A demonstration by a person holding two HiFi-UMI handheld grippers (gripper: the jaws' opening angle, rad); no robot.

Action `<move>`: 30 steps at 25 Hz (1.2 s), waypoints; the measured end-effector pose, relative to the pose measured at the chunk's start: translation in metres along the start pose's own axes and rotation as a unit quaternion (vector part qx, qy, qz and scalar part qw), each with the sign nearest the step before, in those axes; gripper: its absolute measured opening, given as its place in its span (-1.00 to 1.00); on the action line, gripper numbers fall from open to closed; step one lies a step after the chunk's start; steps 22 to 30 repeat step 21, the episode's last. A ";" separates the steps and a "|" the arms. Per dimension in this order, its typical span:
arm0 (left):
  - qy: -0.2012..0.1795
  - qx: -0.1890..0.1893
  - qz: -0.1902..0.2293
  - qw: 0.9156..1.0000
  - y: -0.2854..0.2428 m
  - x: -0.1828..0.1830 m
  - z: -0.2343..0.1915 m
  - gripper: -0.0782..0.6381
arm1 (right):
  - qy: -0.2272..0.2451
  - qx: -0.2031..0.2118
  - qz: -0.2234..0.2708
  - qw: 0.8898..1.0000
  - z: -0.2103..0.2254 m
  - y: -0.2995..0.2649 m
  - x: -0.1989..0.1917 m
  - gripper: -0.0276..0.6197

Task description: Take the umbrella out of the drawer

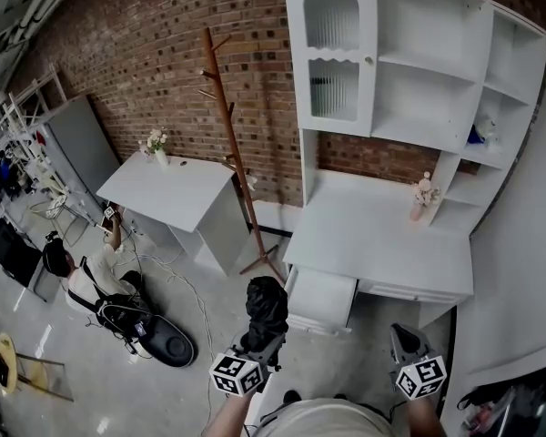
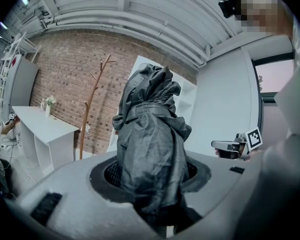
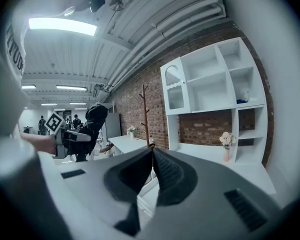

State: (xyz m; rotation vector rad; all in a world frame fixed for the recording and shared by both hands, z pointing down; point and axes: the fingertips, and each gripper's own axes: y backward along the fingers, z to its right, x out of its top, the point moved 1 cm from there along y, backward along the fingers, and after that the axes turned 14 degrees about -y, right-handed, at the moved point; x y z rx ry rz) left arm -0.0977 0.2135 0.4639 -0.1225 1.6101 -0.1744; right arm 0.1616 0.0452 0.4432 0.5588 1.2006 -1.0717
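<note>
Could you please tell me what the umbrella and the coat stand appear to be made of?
The umbrella: dark, thin fabric, probably nylon, judging by its crumpled folds and faint sheen. The coat stand: apparently wood, reddish-brown with a smooth finish.

A wooden coat stand (image 1: 232, 144) rises against the brick wall (image 1: 146, 71) near twelve o'clock in the head view. At one o'clock a white shelf unit (image 1: 428, 71) stands over a white counter (image 1: 373, 235), with a small pink vase of flowers (image 1: 425, 194) toward its three o'clock end. At ten o'clock a second white counter (image 1: 168, 189) carries another flower vase (image 1: 156, 144). A person (image 1: 82, 276) sits on the floor (image 1: 91, 371) at nine.
</note>
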 end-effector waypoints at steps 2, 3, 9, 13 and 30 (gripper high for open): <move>0.001 0.001 0.000 1.000 0.000 0.001 0.000 -0.16 | 0.000 0.001 0.001 1.000 0.002 0.000 0.001 -0.82; 0.001 0.002 0.001 1.000 -0.001 0.001 0.001 -0.16 | 0.000 0.001 0.001 1.000 0.003 0.001 0.001 -0.82; 0.002 0.005 0.002 1.000 -0.003 0.004 0.003 -0.16 | -0.003 -0.001 0.001 1.000 0.010 0.002 0.003 -0.82; 0.004 0.007 0.004 1.000 -0.005 0.005 0.005 -0.16 | -0.004 0.001 0.002 1.000 0.014 0.003 0.003 -0.82; 0.004 0.008 0.005 1.000 -0.010 0.006 0.009 -0.16 | -0.004 0.004 0.003 1.000 0.020 0.001 0.006 -0.82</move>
